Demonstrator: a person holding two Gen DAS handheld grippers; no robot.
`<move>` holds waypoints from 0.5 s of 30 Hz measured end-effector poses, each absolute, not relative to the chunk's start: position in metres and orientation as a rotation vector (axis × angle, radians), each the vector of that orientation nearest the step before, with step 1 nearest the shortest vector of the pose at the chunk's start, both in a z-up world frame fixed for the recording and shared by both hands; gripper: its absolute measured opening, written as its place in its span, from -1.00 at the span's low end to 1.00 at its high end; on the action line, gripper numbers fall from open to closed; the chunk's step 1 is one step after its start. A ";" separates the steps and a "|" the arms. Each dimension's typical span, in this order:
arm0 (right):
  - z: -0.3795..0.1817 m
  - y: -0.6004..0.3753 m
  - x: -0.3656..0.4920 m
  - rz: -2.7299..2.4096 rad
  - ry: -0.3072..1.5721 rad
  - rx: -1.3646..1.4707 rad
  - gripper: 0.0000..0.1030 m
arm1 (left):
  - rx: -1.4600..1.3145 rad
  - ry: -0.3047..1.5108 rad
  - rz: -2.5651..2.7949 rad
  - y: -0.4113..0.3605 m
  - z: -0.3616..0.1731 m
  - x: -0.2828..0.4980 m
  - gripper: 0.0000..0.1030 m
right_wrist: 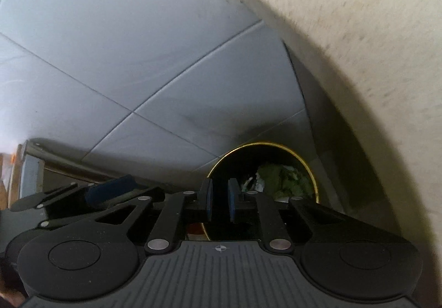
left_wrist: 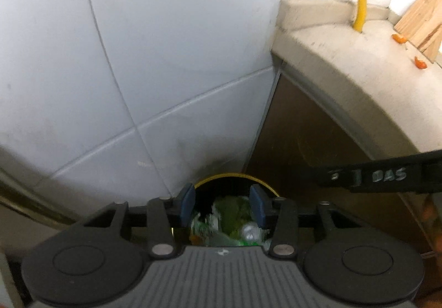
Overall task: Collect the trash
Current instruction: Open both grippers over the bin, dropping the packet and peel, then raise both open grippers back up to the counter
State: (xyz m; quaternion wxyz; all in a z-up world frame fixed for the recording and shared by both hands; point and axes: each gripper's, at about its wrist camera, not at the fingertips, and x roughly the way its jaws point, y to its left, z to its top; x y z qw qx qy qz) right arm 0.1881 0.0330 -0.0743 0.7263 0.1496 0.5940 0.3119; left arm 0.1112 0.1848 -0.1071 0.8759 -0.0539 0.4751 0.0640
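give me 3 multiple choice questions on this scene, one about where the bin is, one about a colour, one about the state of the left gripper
1. Where does the trash bin stand?
A. on the counter
B. on the floor, in the corner between the tiled wall and the cabinet
C. inside a sink

2. What colour is the bin's rim?
A. yellow
B. red
C. white

3. In what state is the left gripper?
A. shut on a bottle
B. shut on nothing
C. open, holding nothing

Key:
1 B, the bin sits low between the tiled wall and the brown cabinet, below the counter.
2 A, a thin yellow ring edges its dark opening.
3 C, its blue pads stand apart, with only the binned trash seen between them.
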 end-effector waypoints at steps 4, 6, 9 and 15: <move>-0.045 0.019 0.182 0.662 1.233 0.308 -0.60 | -0.050 0.923 0.138 0.177 -0.096 0.106 -0.27; -0.029 0.010 0.179 0.651 1.186 0.298 -0.57 | 0.000 0.865 0.152 0.173 -0.088 0.102 -0.26; -0.007 -0.001 0.172 0.627 1.119 0.280 -0.46 | 0.056 0.789 0.160 0.168 -0.079 0.095 -0.23; 0.021 -0.009 0.154 0.625 1.045 0.247 -0.38 | 0.091 0.753 0.155 0.165 -0.071 0.091 -0.14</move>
